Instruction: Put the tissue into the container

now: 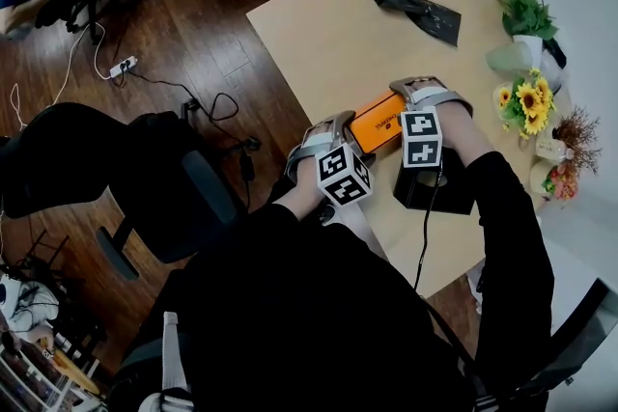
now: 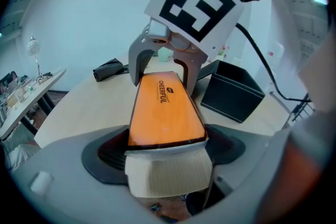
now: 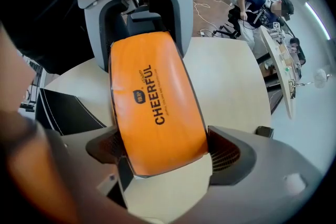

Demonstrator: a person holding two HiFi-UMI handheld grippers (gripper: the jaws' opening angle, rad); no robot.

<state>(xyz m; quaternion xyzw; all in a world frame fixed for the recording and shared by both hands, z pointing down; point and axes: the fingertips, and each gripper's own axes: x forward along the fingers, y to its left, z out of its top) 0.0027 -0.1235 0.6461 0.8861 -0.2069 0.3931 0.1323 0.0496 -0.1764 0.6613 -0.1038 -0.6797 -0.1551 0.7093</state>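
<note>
The left gripper (image 1: 333, 132) and the right gripper (image 1: 417, 94) each hold one end of the orange tissue pack (image 1: 377, 123) over the table (image 1: 319, 43). A black box (image 1: 439, 193) sits right by the right gripper, nearer the person. A black bag (image 1: 417, 12) lies farther ahead of that gripper, and flowers (image 1: 526, 101) stand off to its right.
</note>
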